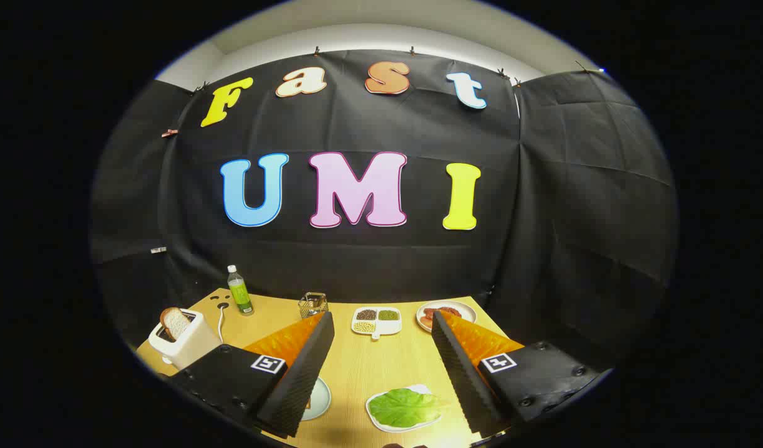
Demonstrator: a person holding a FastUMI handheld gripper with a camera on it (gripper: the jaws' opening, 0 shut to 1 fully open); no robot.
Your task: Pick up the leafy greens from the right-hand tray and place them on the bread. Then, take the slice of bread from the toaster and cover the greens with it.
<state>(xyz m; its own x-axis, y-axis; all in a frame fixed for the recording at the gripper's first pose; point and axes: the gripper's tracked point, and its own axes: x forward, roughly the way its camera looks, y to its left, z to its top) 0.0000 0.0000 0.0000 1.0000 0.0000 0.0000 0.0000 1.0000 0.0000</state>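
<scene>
My gripper (381, 320) is open and held above the wooden table (381, 364), with nothing between its fingers. A green leaf (405, 407) lies on a white tray (388, 425) low between the fingers, close to the right finger (459, 373). A round plate (319, 398) peeks out from behind the left finger (300, 379); what lies on it is hidden. Far to the left stands a white toaster (183, 343) with a slice of bread (175, 322) sticking up out of its slot.
At the back of the table stand a green bottle (239, 290), a small glass (313, 304), a white divided dish (376, 321) of beans and a plate of reddish food (445, 313). The toaster's cord (220, 320) runs towards the bottle.
</scene>
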